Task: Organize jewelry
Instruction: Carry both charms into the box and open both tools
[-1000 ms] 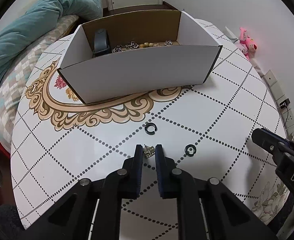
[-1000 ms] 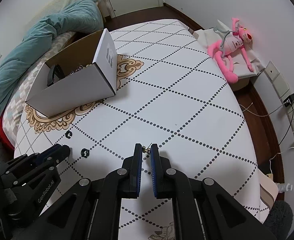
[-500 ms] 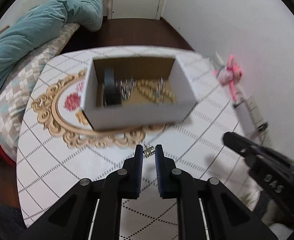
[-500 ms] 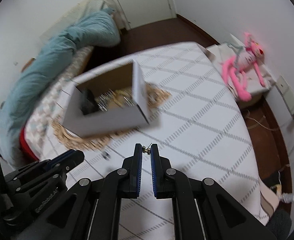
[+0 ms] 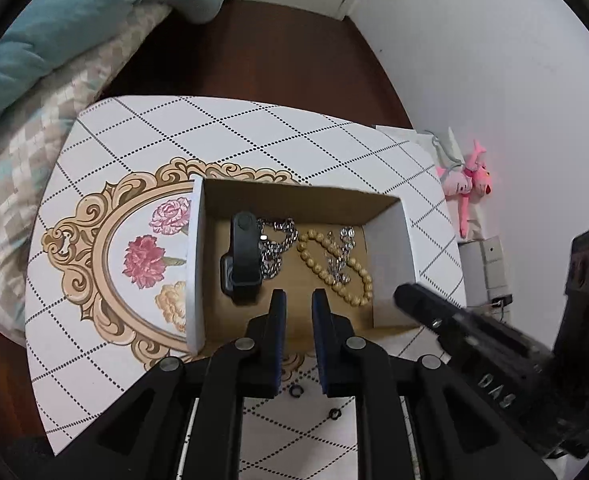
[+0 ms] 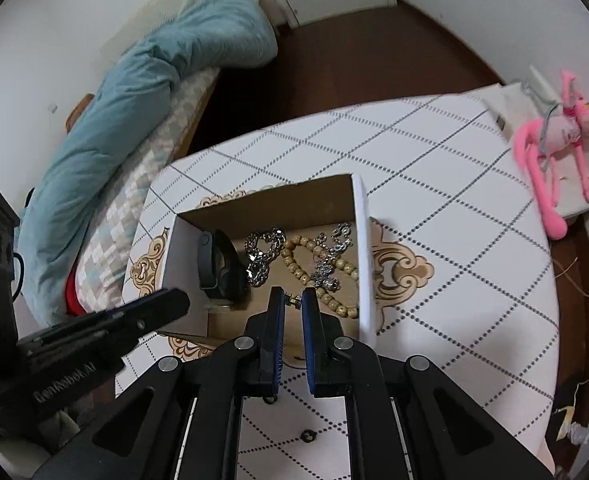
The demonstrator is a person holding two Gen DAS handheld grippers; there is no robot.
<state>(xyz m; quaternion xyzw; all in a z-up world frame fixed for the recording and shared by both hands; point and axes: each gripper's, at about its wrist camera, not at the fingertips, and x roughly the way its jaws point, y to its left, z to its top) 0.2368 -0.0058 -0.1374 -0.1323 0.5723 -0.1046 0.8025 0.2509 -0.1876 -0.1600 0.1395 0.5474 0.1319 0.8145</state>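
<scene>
Above the cardboard box [image 5: 390, 240] we find both grippers. Our left gripper [image 5: 296, 298] stands apart, holding nothing; our right gripper [image 6: 293, 300] is clamped on a small earring [image 6: 293, 300]. Inside the box lie a black watch [image 5: 243, 258], a silver chain [image 5: 276, 248] and a beaded bracelet [image 5: 334, 268]. Two black rings [image 5: 296, 391] rest on the table [image 5: 106, 128] near the box.
</scene>
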